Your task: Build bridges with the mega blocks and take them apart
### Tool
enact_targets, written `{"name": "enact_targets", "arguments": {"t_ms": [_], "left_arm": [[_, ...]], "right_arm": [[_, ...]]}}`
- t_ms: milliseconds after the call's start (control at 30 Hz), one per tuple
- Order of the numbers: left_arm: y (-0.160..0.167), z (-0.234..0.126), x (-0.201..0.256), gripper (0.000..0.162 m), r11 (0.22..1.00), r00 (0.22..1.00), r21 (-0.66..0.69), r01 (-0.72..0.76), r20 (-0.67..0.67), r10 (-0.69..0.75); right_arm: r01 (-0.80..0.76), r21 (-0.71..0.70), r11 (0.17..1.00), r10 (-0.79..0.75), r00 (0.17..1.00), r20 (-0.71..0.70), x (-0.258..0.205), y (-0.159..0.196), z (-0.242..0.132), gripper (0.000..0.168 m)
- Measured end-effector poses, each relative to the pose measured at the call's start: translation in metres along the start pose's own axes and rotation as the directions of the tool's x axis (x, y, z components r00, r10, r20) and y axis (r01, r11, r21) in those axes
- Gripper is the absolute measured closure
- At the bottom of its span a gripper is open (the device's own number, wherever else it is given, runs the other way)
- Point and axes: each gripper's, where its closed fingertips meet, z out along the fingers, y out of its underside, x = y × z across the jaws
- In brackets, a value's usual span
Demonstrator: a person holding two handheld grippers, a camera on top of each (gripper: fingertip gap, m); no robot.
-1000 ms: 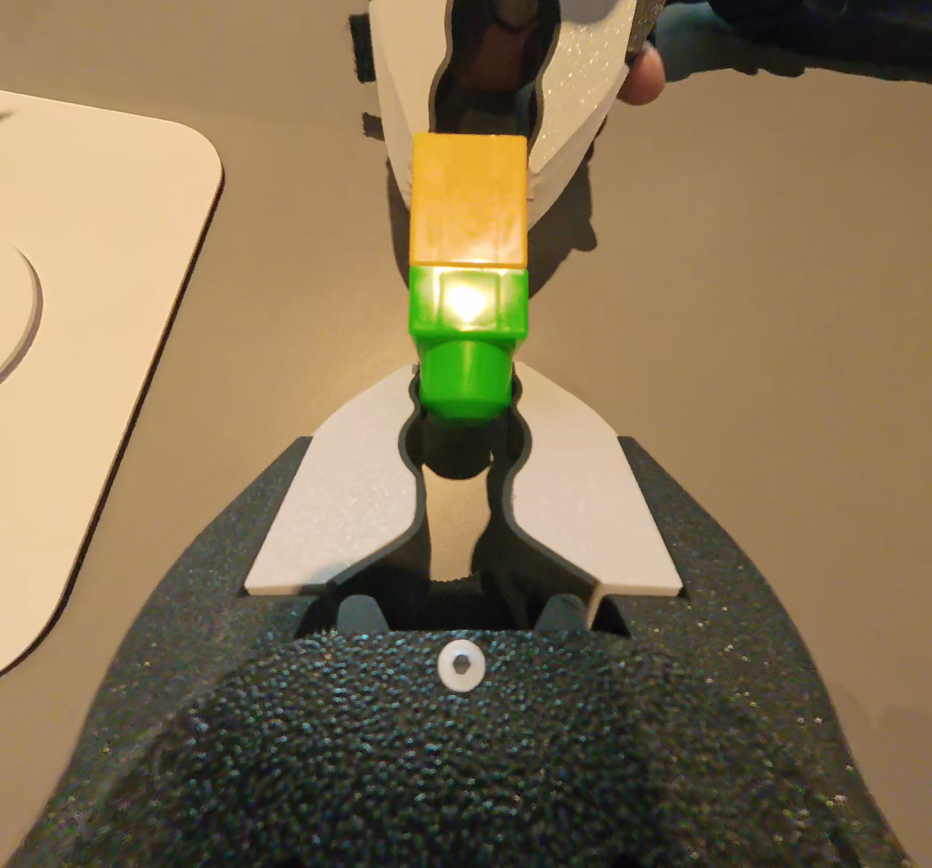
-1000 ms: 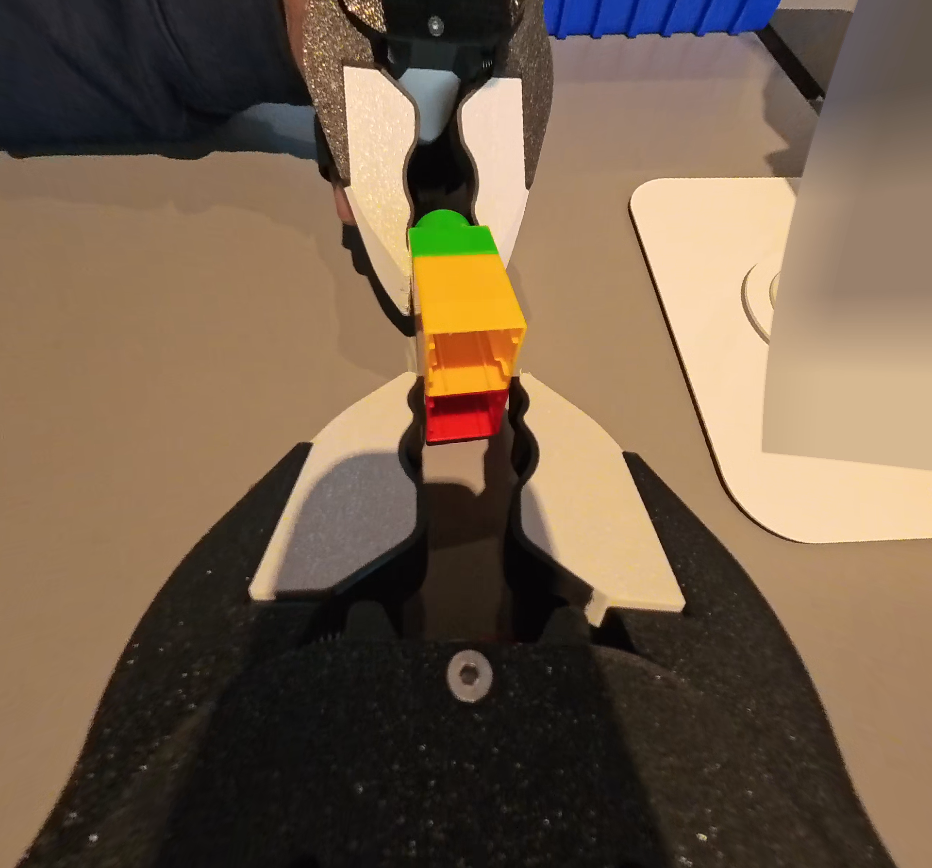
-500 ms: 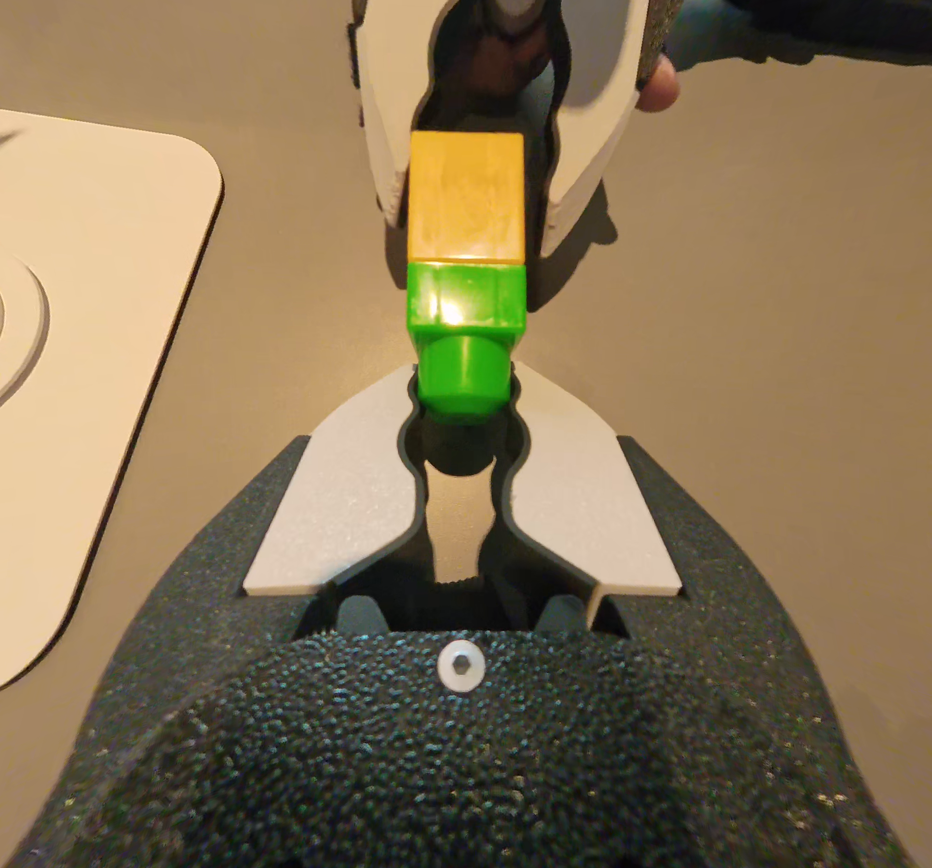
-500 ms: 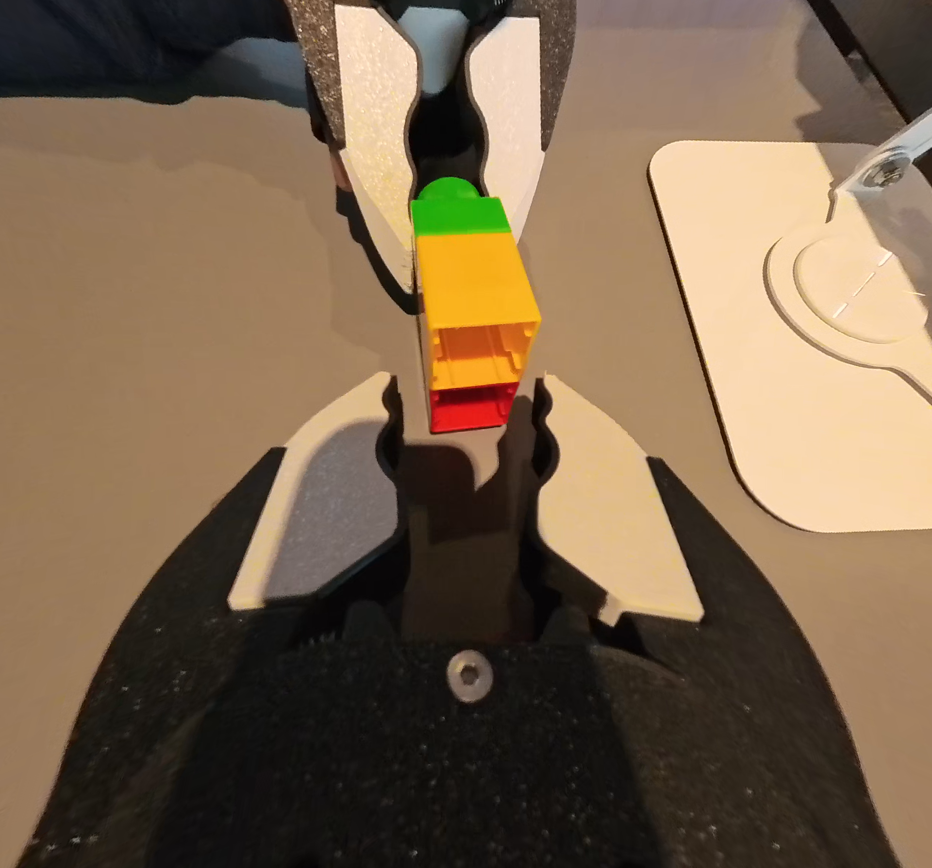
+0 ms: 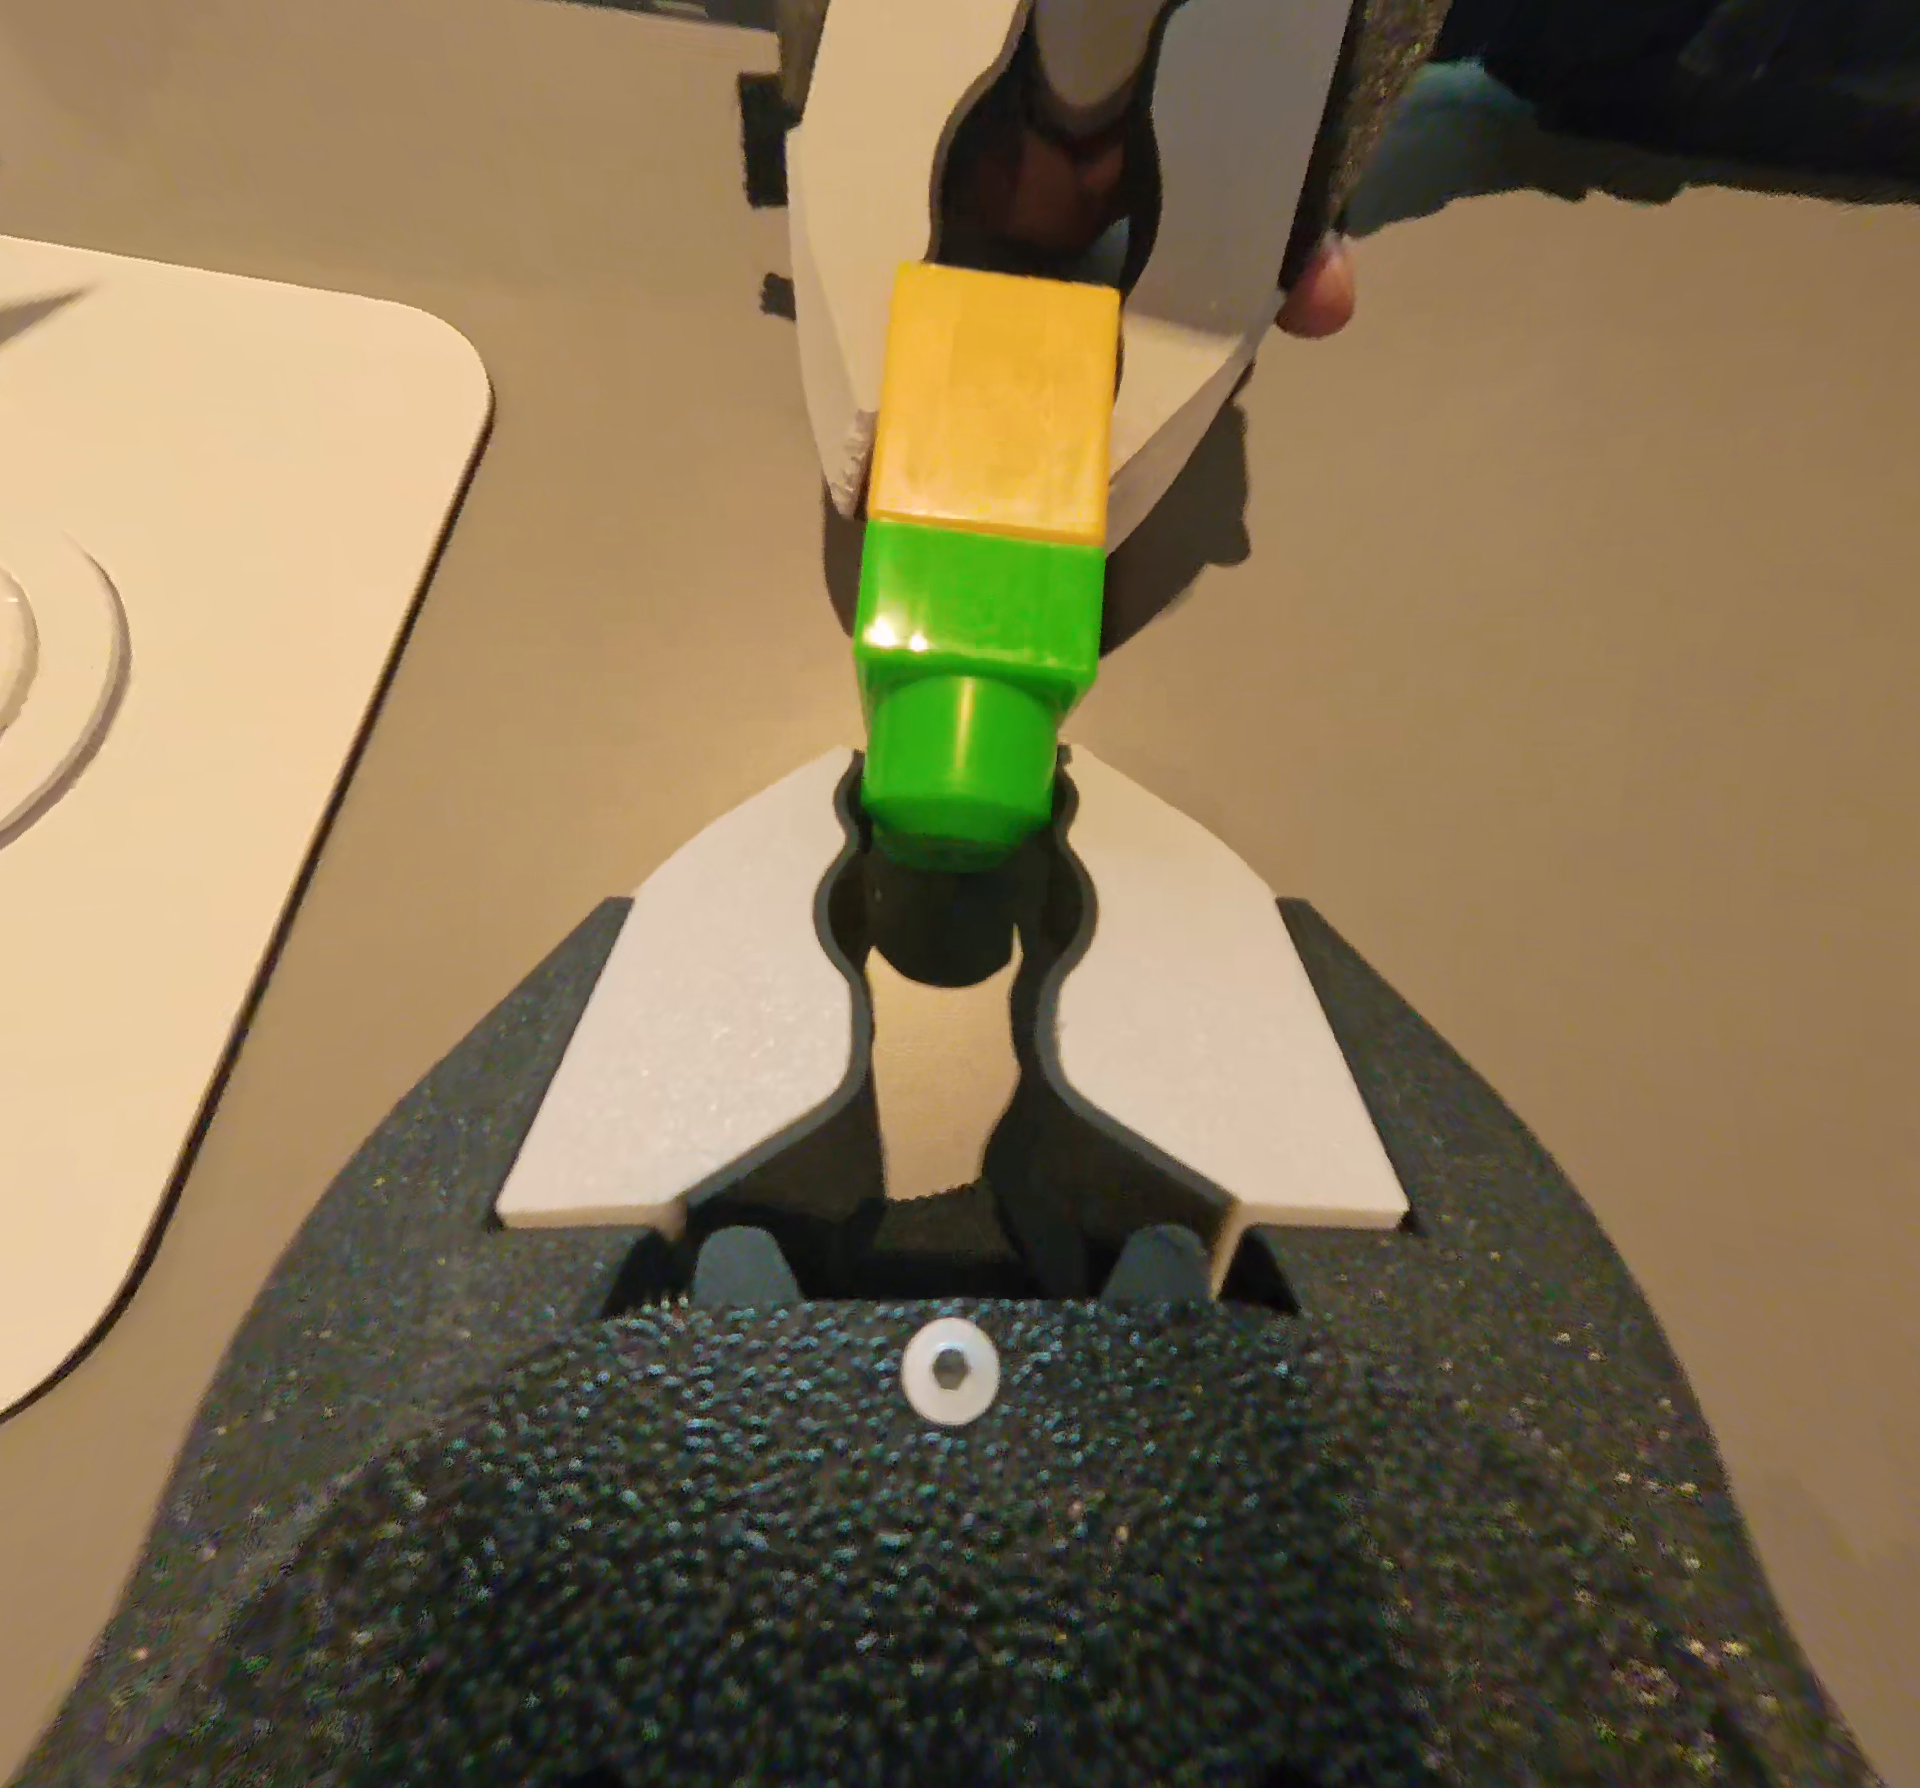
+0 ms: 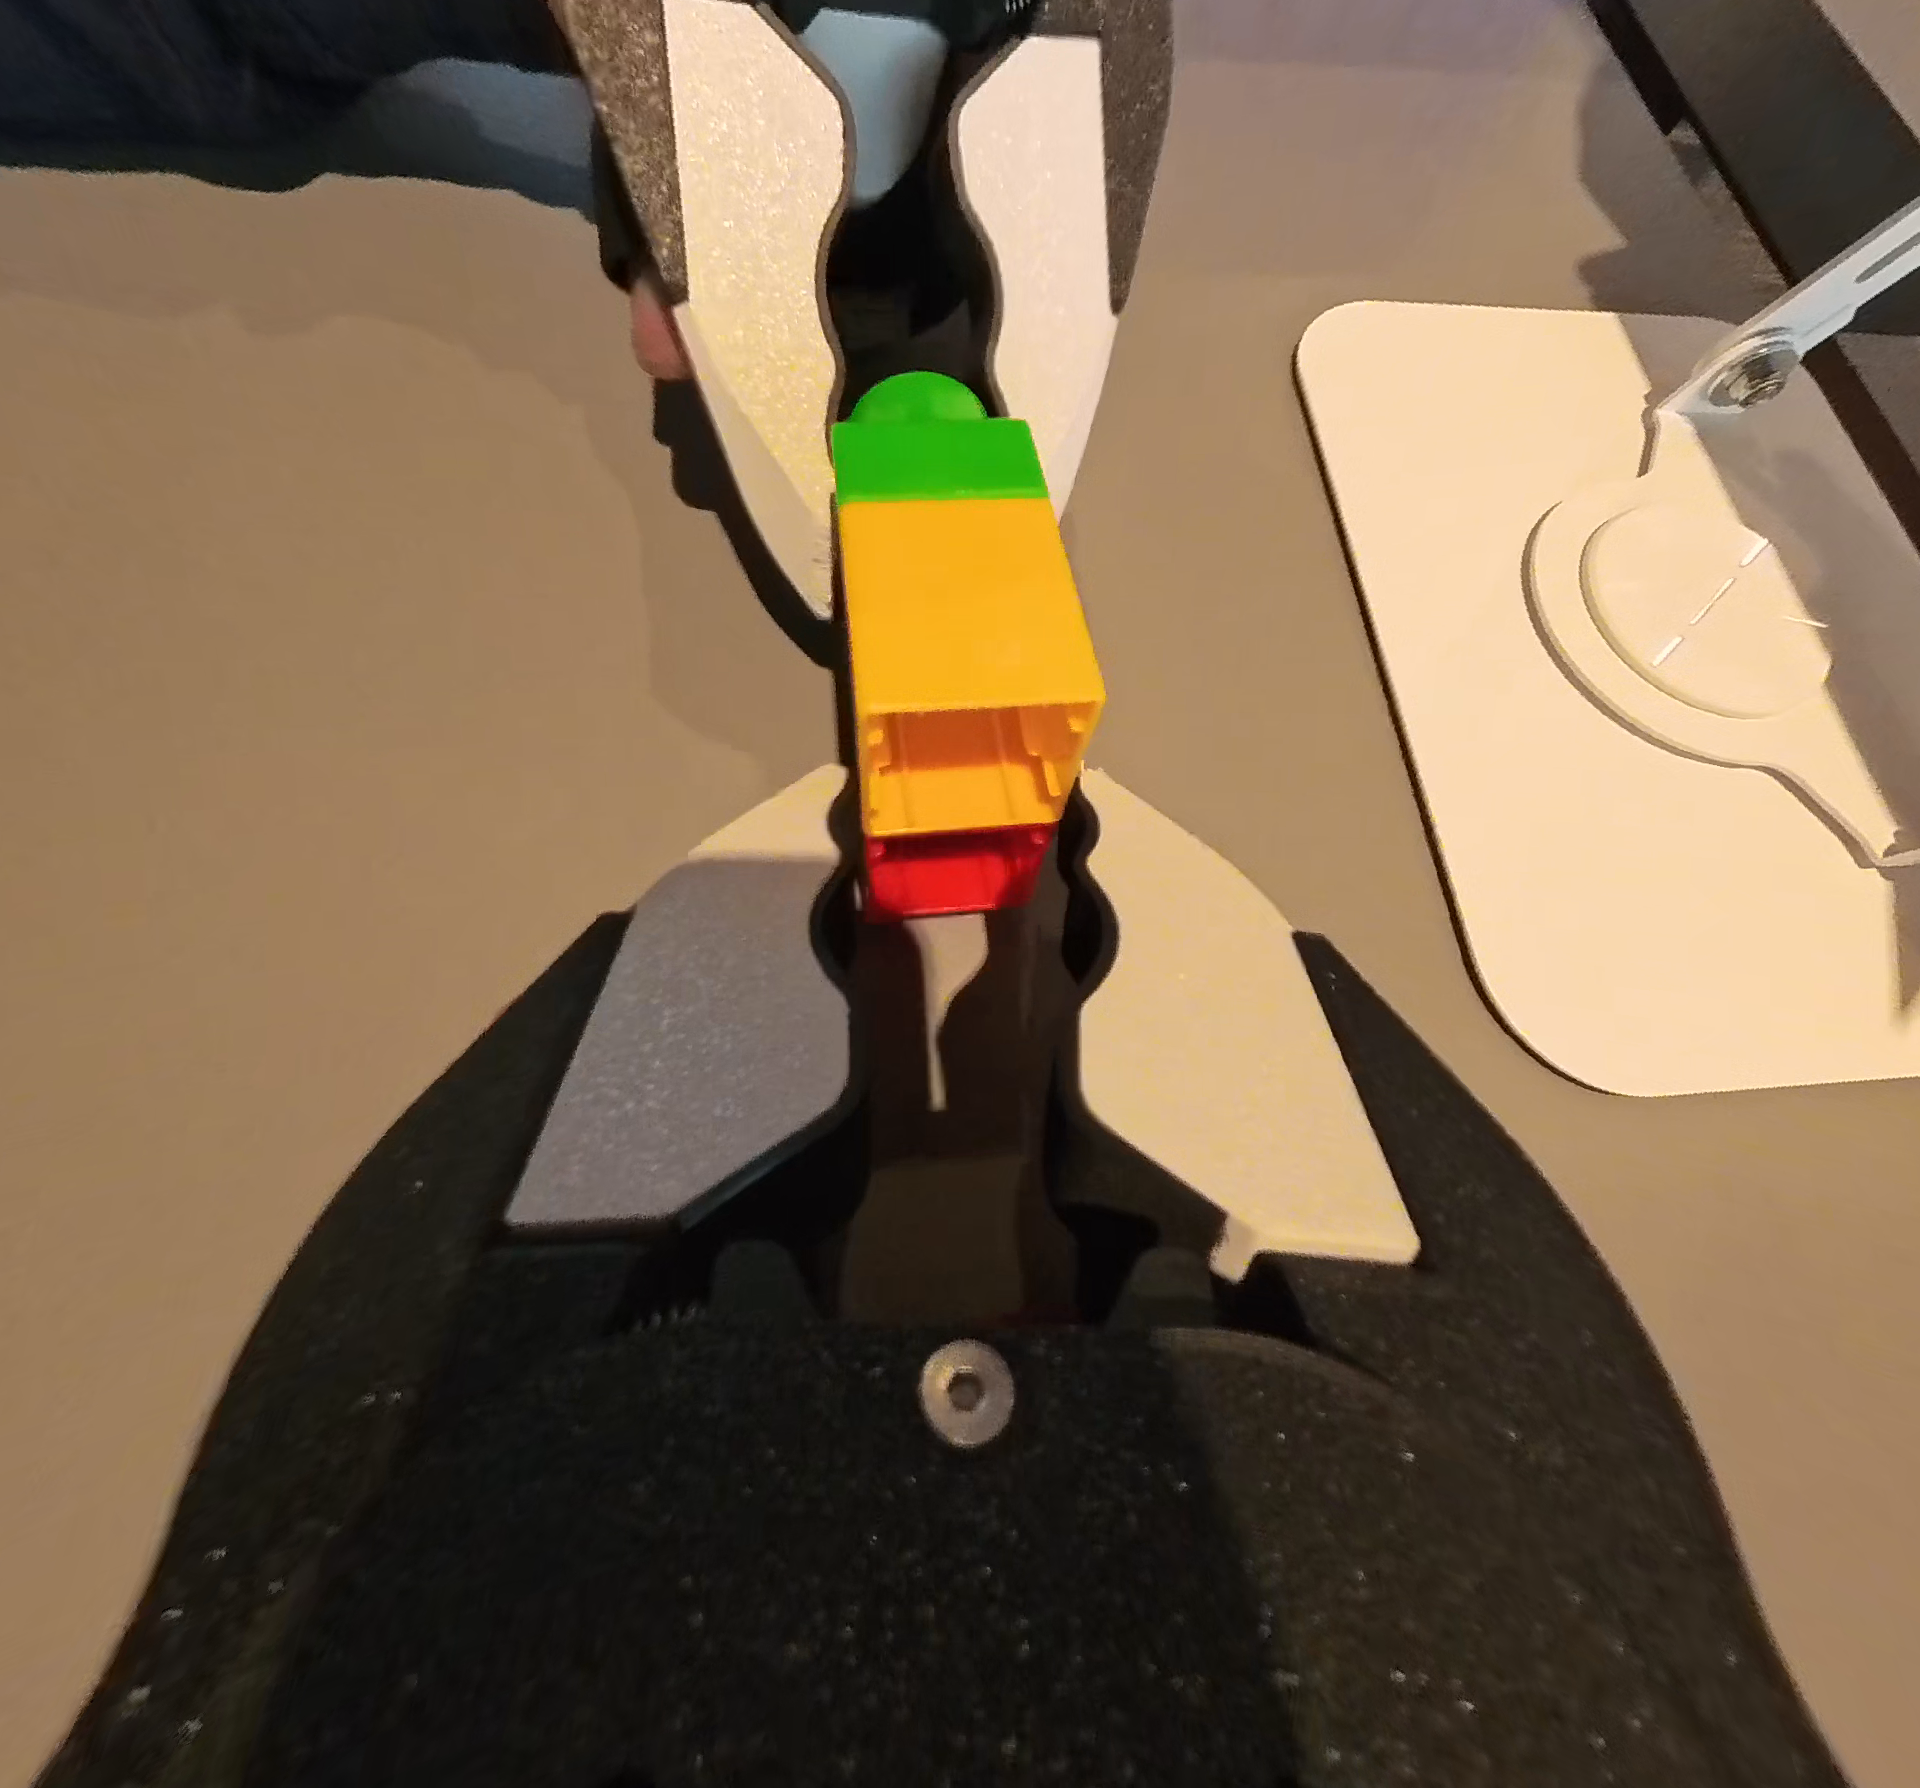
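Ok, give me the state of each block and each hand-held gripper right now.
Green block: joined to the yellow block, stud clamped in the left hand-held gripper.
Yellow block: joined between green and red, open underside facing the right camera.
Red block: under the yellow, between the right fingers.
Left hand-held gripper: shut on the green stud.
Right hand-held gripper: around the yellow/red end; grip unclear.

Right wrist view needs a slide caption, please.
Two grippers hold a block stack: right gripper on the red block, left gripper on the green block.
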Motion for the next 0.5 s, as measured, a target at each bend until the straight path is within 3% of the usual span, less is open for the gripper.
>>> {"name": "enact_targets", "arguments": {"t_ms": [167, 300, 400, 500], "left_arm": [[-0.015, -0.022, -0.012, 0.125, 0.987, 0.998, 0.153, 0.049, 0.019, -0.053], [-0.034, -0.05, -0.031, 0.127, 0.932, 0.991, 0.353, 0.084, 0.065, -0.114], [-0.037, -0.061, -0.047, 0.129, 0.886, 0.978, 0.447, 0.126, 0.091, -0.185], [-0.035, -0.061, -0.052, 0.13, 0.876, 0.971, 0.454, 0.162, 0.083, -0.222]], "right_arm": [[-0.006, 0.041, 0.999, 0.009, 0.998, -0.064, 0.009, -0.01, -0.008, 0.132], [0.0, 0.097, 0.995, 0.016, 0.986, -0.167, 0.018, -0.036, -0.03, 0.132], [0.021, 0.136, 0.99, 0.02, 0.956, -0.293, 0.026, -0.067, -0.071, 0.132], [0.036, 0.105, 0.994, 0.021, 0.87, -0.493, 0.046, -0.073, -0.147, 0.132]]}}
